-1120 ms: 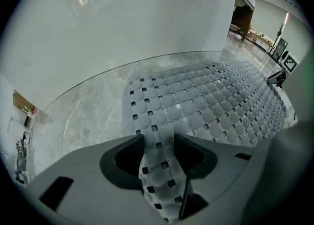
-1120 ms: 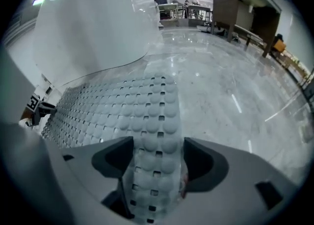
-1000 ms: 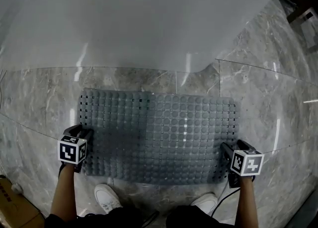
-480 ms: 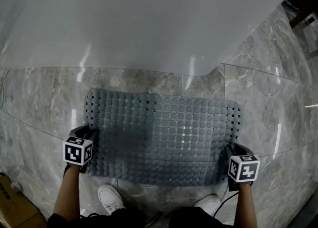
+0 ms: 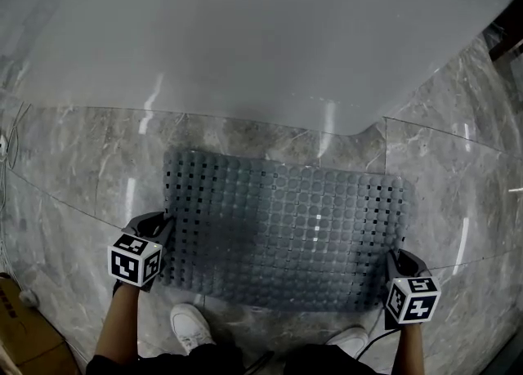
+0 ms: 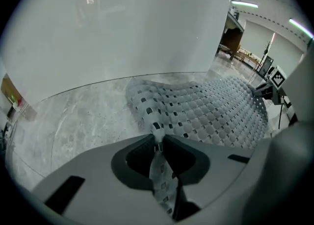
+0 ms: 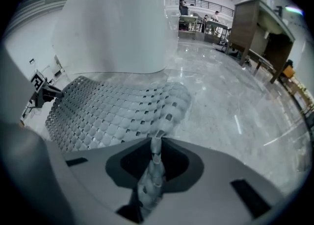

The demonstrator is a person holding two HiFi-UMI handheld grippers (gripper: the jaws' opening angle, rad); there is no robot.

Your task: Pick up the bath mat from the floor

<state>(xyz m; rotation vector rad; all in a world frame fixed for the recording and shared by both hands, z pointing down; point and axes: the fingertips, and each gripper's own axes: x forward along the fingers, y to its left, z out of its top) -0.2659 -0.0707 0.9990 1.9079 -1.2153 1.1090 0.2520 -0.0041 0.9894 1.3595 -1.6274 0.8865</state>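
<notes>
A grey perforated bath mat (image 5: 286,234) lies on the marble floor in front of a white tub. My left gripper (image 5: 160,228) is at the mat's left near corner. In the left gripper view the left gripper (image 6: 158,140) has its jaws closing, and a fold of the mat (image 6: 211,111) is pinched between them. My right gripper (image 5: 394,261) is at the right near corner. In the right gripper view the right gripper (image 7: 155,143) is also closing, with the mat's edge (image 7: 113,111) squeezed upright between the pads. The mat arches up between the two grippers.
The white tub wall (image 5: 245,30) rises just beyond the mat. The person's two white shoes (image 5: 192,324) (image 5: 350,339) stand right behind its near edge. A cardboard box (image 5: 24,337) sits at the lower left. Wooden furniture (image 7: 260,28) stands far off to the right.
Both grippers' jaws have closed onto the mat's near corners. The head view has shifted, so the mat now sits lower and further right in the picture.
</notes>
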